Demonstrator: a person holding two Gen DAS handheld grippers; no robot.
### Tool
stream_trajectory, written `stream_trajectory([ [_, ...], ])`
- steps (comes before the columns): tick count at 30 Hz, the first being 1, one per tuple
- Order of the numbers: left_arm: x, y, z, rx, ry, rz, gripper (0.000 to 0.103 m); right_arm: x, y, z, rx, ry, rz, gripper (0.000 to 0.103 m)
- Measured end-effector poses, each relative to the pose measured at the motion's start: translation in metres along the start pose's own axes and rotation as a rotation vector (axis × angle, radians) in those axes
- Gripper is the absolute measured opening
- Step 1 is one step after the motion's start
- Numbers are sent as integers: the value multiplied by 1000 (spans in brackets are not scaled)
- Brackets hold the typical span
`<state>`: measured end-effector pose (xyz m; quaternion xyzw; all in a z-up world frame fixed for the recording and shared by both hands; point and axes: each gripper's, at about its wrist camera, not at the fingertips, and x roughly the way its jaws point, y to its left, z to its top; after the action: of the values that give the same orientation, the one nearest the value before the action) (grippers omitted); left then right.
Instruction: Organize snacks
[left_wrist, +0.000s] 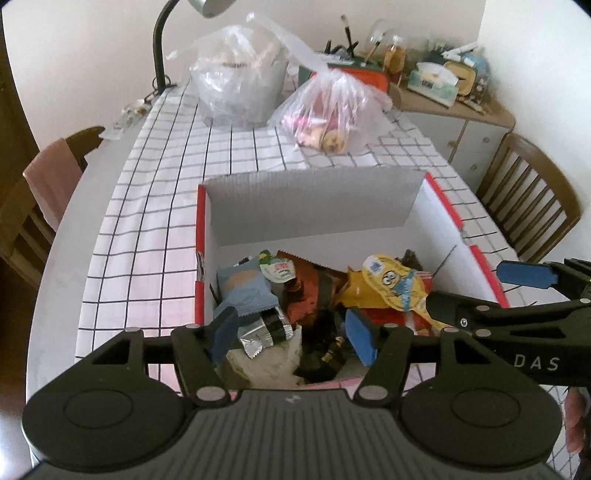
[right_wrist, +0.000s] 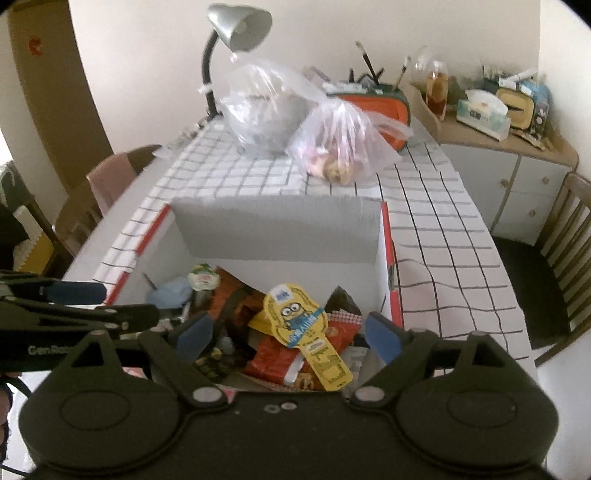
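A white cardboard box with red edges (left_wrist: 424, 243) (right_wrist: 386, 258) stands on the checked tablecloth and holds several snack packs. Among them are a yellow Minions pack (left_wrist: 391, 284) (right_wrist: 295, 317), a light blue pack (left_wrist: 245, 291) (right_wrist: 173, 291), a silver pack (left_wrist: 264, 330) and red-brown packs (left_wrist: 310, 288) (right_wrist: 280, 354). My left gripper (left_wrist: 291, 332) is open and empty, just above the box's near-left contents. My right gripper (right_wrist: 288, 334) is open and empty above the box's near-right contents; it also shows at the right in the left wrist view (left_wrist: 476, 295).
Two clear plastic bags (left_wrist: 240, 85) (left_wrist: 332, 110) with more food lie at the far end of the table. A desk lamp (right_wrist: 236, 26) stands behind them. Wooden chairs (left_wrist: 532, 195) (left_wrist: 48, 192) flank the table. A cluttered cabinet (right_wrist: 509, 147) stands at the right.
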<state>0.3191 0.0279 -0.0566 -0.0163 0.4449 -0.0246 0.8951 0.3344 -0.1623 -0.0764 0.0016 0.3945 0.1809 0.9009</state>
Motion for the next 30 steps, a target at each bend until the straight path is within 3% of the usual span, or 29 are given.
stream_trajectory([
  [3,-16,-2,-2,-4,-28,-8,64,-17,3,-1,-4,-30,14,97],
  [16,-74,-8,-21,-8,-129,-16,65,-73,7,-22,6,-109,69,103],
  [19,-84,-8,-28,-15,-142,-25,73,-83,6,-29,18,-117,70,103],
  [30,-112,-7,-51,-37,-192,-49,86,-110,5,-49,38,-149,89,103],
])
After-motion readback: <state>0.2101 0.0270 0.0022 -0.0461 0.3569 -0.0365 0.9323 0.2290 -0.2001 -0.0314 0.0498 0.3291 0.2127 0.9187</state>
